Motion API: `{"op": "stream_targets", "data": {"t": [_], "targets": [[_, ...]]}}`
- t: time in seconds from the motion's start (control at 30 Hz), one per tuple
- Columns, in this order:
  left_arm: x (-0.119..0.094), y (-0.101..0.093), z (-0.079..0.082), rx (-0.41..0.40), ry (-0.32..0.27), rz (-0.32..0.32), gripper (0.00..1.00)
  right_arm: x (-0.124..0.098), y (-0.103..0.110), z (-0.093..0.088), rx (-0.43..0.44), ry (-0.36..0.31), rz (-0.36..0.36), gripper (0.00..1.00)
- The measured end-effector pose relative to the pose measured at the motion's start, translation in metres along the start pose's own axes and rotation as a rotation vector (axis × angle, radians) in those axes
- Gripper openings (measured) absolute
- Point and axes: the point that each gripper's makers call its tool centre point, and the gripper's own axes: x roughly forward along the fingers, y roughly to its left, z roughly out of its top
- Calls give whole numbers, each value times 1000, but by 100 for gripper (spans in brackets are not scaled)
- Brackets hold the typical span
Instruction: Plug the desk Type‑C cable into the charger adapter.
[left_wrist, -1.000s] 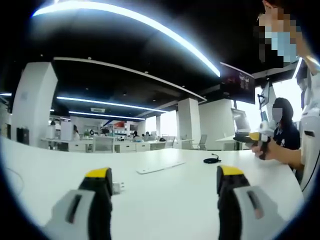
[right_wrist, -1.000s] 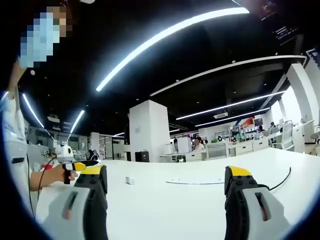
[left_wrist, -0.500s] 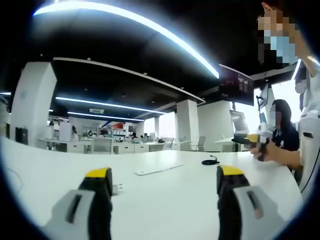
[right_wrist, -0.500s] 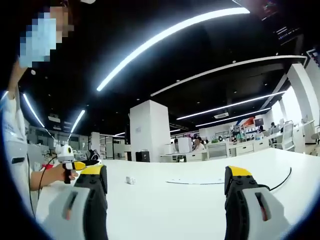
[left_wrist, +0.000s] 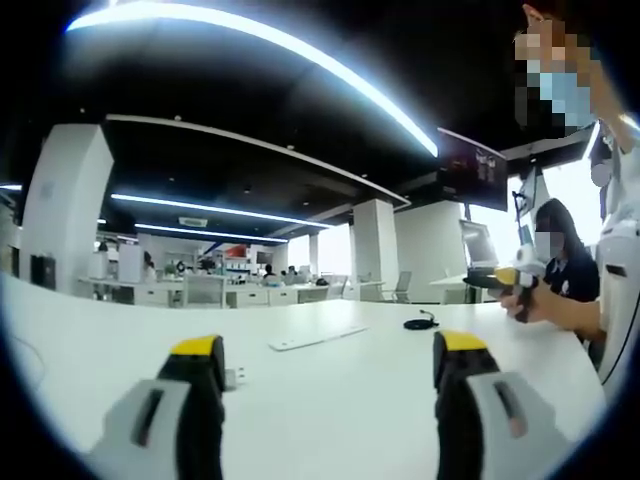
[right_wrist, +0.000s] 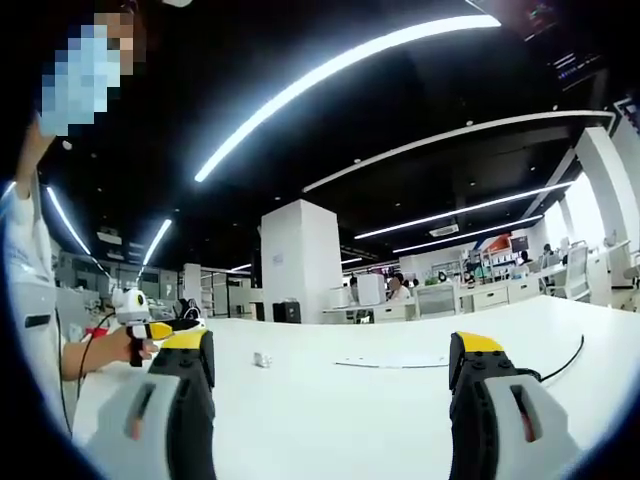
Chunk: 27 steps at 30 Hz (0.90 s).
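Holding both grippers open above a white tabletop

In the left gripper view, we see the left gripper (left_wrist: 330, 375) with its yellow-tipped jaws spread wide and nothing between them. Just beside the left jaw, the small white charger adapter (left_wrist: 233, 377) rests on the white tabletop (left_wrist: 330, 420). Farther out, toward the far edge, lie a flat white strip (left_wrist: 318, 337) and a coiled black cable (left_wrist: 420, 323). At the right of this view, a hand (left_wrist: 530, 300) grips the right gripper (left_wrist: 497, 277).

In the right gripper view, we see that gripper's own jaws likewise set wide apart and empty. Beyond them we note the adapter as a small white block near the tabletop's middle, and a black cable curving along the right edge. A person at the left holds the other gripper.
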Motion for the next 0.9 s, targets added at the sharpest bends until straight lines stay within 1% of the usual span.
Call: {"op": "stream_targets", "data": {"t": [0.13, 0.53, 0.8, 0.9], "targets": [[0, -1, 0, 11, 4, 0, 87, 1, 1, -1, -16, 7, 2, 100], [0, -1, -2, 7, 9, -2, 87, 0, 4, 1, 1, -6, 17, 100], [0, 0, -2, 9, 14, 2, 86, 0, 5, -3, -33, 22, 27, 90], [0, -1, -2, 11, 15, 1, 86, 0, 6, -3, -36, 19, 32, 89]]}}
